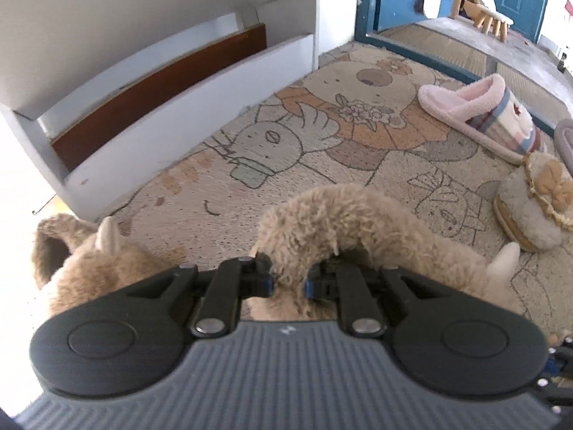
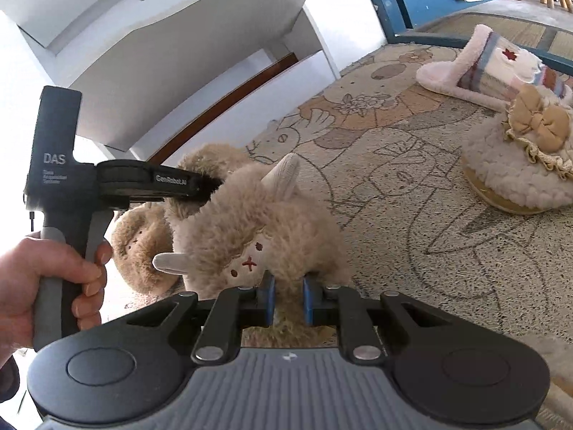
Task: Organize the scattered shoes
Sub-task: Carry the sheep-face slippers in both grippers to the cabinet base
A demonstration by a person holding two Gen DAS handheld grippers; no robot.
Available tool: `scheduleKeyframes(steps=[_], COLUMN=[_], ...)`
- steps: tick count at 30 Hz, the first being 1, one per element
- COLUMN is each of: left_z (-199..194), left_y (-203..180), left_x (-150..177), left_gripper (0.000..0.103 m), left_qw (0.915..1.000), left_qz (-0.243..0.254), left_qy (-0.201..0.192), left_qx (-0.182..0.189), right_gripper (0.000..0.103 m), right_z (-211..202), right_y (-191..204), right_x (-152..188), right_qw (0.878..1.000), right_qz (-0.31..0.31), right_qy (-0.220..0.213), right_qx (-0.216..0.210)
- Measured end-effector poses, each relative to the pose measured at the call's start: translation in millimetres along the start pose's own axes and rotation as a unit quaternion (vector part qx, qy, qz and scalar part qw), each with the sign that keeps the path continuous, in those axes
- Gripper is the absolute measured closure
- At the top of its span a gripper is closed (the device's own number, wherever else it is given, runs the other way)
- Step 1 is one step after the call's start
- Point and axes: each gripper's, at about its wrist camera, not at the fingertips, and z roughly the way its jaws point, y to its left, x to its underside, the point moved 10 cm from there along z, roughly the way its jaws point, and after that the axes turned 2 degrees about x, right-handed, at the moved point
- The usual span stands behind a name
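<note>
Both grippers are clamped on one tan animal slipper (image 2: 250, 236): the left gripper (image 1: 289, 283) has its fingers pinched shut on the furry collar, the right gripper (image 2: 288, 301) on the toe end, above the cartoon rug (image 1: 322, 150). Only the right view catches the hand (image 2: 46, 283) and the slipper's stitched face. The left view shows its twin (image 1: 82, 261) beside the white shoe rack (image 1: 186, 107).

A tan plush slipper (image 1: 343, 222) is clamped by its fuzzy collar in the left hand-held gripper (image 1: 289, 281). Its mate (image 1: 82, 251) is seen at left, above a cartoon-printed rug (image 1: 250, 150). A pink slipper (image 1: 483, 114) and a bow-trimmed slipper (image 1: 533, 204) lie at right.
</note>
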Motion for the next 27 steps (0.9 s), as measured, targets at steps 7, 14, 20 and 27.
scheduleKeyframes(steps=[7,14,20,27], left_z=[-33,-73,-88,-92], left_y=[22,53,80,103], left_x=[-2,-1,3,8], left_gripper=[0.088,0.088,0.088,0.088], left_qw=[0.9998,0.9988,0.9977,0.9965], left_qz=[-0.008,-0.02,-0.038,-0.053], left_qy=[-0.016,-0.038,-0.041,-0.035], left_qx=[-0.011,-0.025,-0.039,-0.053], right_gripper=[0.086,0.086,0.086,0.086], right_z=[-3,-5,4,11], right_y=[23,62,93,112], right_x=[-3,-2,6,9], right_qw=[1.0,0.997,0.993,0.99], right_qz=[-0.017,-0.049,-0.074,-0.086], right_qy=[0.002,0.012,0.027,0.036], right_qx=[-0.025,-0.064,-0.091,-0.106])
